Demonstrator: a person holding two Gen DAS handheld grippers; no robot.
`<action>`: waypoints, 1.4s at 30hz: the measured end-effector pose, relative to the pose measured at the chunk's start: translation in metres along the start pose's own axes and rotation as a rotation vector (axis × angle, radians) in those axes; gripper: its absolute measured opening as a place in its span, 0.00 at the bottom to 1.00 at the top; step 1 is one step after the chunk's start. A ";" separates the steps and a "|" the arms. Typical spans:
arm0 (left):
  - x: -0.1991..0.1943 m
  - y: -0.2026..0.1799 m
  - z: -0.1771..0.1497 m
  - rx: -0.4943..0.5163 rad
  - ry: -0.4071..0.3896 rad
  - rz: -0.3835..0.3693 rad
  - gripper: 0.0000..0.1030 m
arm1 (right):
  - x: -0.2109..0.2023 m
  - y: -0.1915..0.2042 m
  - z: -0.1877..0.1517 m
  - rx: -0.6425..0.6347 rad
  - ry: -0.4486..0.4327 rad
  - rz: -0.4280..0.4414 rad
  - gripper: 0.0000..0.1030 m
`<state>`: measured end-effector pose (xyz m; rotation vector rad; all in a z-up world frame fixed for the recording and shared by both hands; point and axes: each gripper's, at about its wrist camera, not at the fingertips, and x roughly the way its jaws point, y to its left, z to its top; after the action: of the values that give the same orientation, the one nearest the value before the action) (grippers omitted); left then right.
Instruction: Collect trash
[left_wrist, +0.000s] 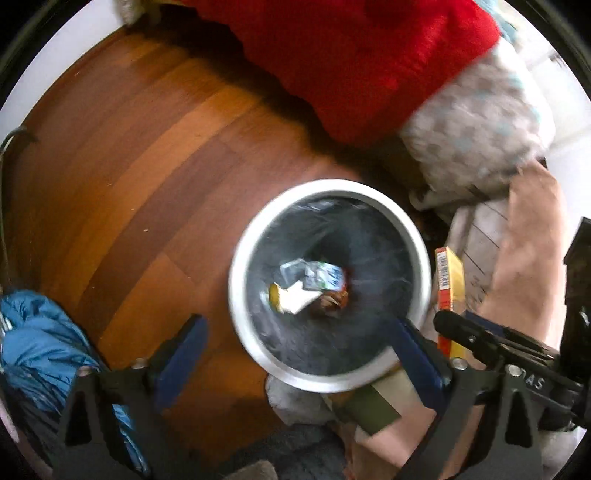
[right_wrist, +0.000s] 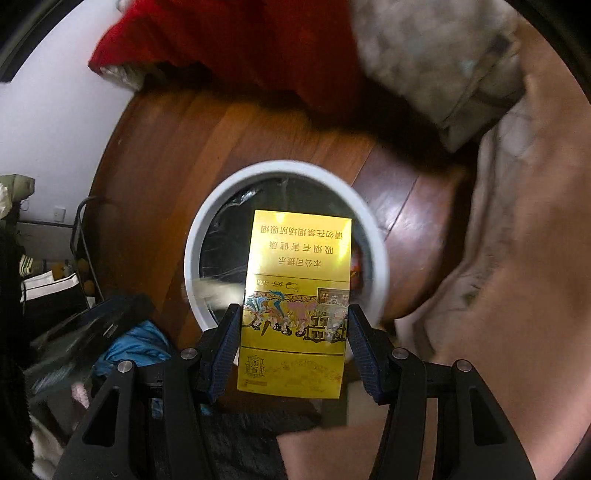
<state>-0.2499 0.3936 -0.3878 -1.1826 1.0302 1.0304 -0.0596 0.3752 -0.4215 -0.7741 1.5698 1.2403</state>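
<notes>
One yellow cigarette pack (right_wrist: 295, 306) is clamped in the right hand-held gripper (right_wrist: 293, 328), above one bin (right_wrist: 207, 221); the left hand-held gripper (left_wrist: 295, 354) is held apart, empty.

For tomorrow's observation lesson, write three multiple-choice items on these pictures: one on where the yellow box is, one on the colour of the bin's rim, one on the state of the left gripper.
1. Where is the yellow box?
A. On the wooden floor
B. Between the fingers of the right gripper
C. At the bottom of the bin

2. What colour is the rim of the bin?
A. White
B. Red
C. Green

3. What is the state of the left gripper?
A. Shut on a wrapper
B. Shut on the bin rim
C. Open, holding nothing

Answers:
1 B: both blue pads press its sides, above the bin.
2 A: a white ring circles the dark liner.
3 C: its fingers stand wide apart with nothing between.
</notes>
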 end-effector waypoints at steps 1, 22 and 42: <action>0.000 0.004 0.000 -0.011 0.005 0.010 0.98 | 0.010 0.002 0.004 0.005 0.019 0.016 0.58; -0.036 0.007 -0.033 0.083 -0.154 0.261 0.98 | -0.025 0.013 -0.037 -0.152 -0.071 -0.334 1.00; -0.124 -0.031 -0.075 0.146 -0.293 0.205 0.98 | -0.131 0.025 -0.083 -0.130 -0.265 -0.273 1.00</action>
<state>-0.2522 0.3073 -0.2674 -0.7911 0.9874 1.2260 -0.0609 0.2929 -0.2875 -0.8383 1.1376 1.1957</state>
